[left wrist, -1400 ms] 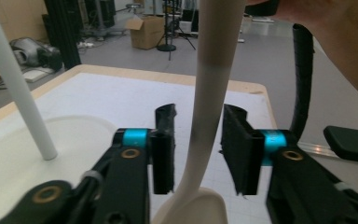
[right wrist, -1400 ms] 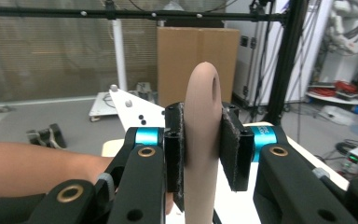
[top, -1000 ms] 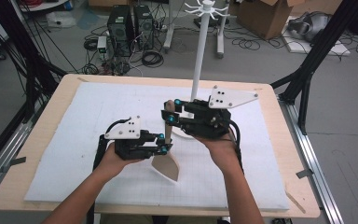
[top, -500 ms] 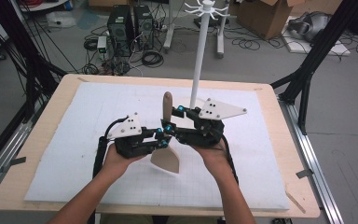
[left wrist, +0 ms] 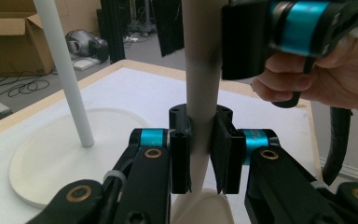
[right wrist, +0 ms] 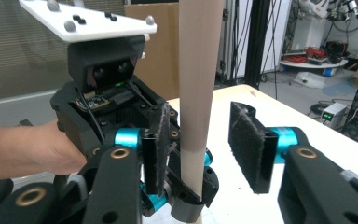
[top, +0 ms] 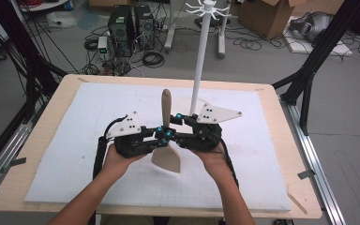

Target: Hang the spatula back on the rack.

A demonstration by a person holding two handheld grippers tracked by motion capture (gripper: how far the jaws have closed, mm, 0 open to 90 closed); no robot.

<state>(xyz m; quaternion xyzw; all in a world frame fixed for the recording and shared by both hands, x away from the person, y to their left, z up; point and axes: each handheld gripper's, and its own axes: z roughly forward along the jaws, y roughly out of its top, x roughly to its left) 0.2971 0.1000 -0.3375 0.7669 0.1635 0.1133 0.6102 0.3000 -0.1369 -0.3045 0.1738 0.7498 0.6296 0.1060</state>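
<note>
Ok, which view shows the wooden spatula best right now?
The high view: the whole wooden spatula stands upright, handle up, blade on the mat. The left gripper view shows its handle clamped between the pads; the right gripper view shows the handle between open jaws.

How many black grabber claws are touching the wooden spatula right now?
1 for sure. The left gripper pinches the wooden spatula low on its handle. The right gripper sits higher around the handle, jaws just closing, one pad apart from it; the other pad's contact I cannot tell.
</note>
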